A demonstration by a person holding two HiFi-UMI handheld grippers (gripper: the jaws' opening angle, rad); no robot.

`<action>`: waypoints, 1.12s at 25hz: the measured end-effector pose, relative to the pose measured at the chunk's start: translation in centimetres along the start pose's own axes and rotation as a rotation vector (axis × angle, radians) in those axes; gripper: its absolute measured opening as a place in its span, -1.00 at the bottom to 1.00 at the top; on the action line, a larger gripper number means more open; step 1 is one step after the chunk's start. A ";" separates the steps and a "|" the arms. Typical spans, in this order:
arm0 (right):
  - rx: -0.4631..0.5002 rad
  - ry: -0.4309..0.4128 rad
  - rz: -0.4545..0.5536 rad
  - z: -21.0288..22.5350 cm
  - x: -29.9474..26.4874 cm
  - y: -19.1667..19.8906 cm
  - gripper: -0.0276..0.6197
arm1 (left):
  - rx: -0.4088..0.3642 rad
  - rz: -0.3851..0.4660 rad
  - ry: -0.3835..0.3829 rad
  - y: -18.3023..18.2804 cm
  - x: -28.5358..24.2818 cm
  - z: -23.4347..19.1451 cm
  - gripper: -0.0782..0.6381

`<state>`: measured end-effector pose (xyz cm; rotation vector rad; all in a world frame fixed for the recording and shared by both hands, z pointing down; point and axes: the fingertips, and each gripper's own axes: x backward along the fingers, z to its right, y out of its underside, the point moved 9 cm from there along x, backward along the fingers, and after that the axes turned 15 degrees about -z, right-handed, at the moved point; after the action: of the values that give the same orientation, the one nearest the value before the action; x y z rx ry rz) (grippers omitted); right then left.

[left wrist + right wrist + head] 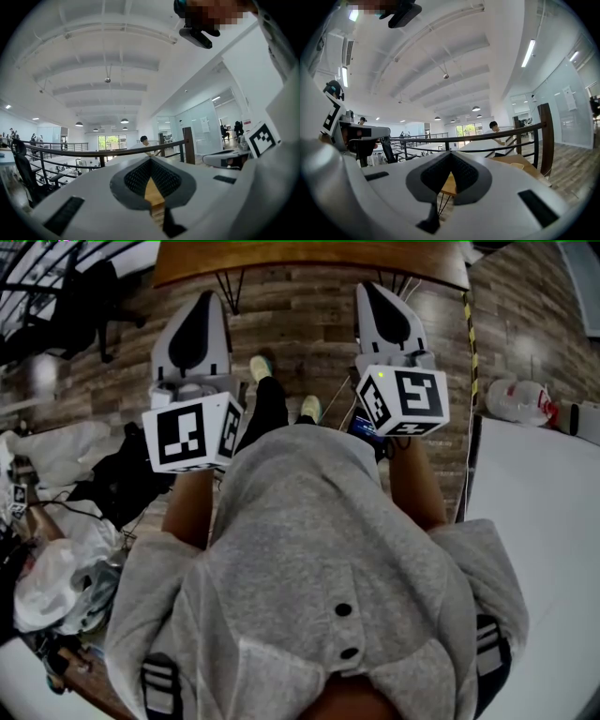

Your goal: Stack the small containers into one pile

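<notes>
Left gripper (208, 298) and right gripper (371, 287): jaws pressed together, nothing between. Only 1 likely container (518, 165) shows, pale, on the table (506, 160) beyond the right jaws, slightly right. Probably light and thin-walled, so pinch its rim gently.

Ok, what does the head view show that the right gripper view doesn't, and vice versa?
Head view only: the person's grey hoodie, shoes on the plank floor, bags at the left. Right gripper view only: the ceiling, a railing, a seated person far off. Both: the right claw, shut and empty, the left claw beside it, and the wooden table ahead.
</notes>
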<state>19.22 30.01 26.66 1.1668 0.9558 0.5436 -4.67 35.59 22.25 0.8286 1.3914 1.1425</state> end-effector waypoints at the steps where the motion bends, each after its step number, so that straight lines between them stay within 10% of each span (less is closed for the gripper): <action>1: 0.000 0.000 0.002 0.1 0.1 0.0 -0.88 | -0.002 0.002 0.000 -0.1 0.0 0.1 -0.75; 16: -0.012 0.017 0.036 2.4 3.2 1.0 -0.88 | -0.033 0.026 0.023 -0.3 0.4 3.9 -0.74; 28: -0.005 0.032 -0.022 -1.4 -7.9 -3.5 -0.88 | 0.016 -0.003 0.044 -1.6 -5.9 -7.2 -0.74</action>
<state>13.57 23.33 25.92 1.1451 0.9932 0.5483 -10.62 28.27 22.07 0.8167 1.4389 1.1543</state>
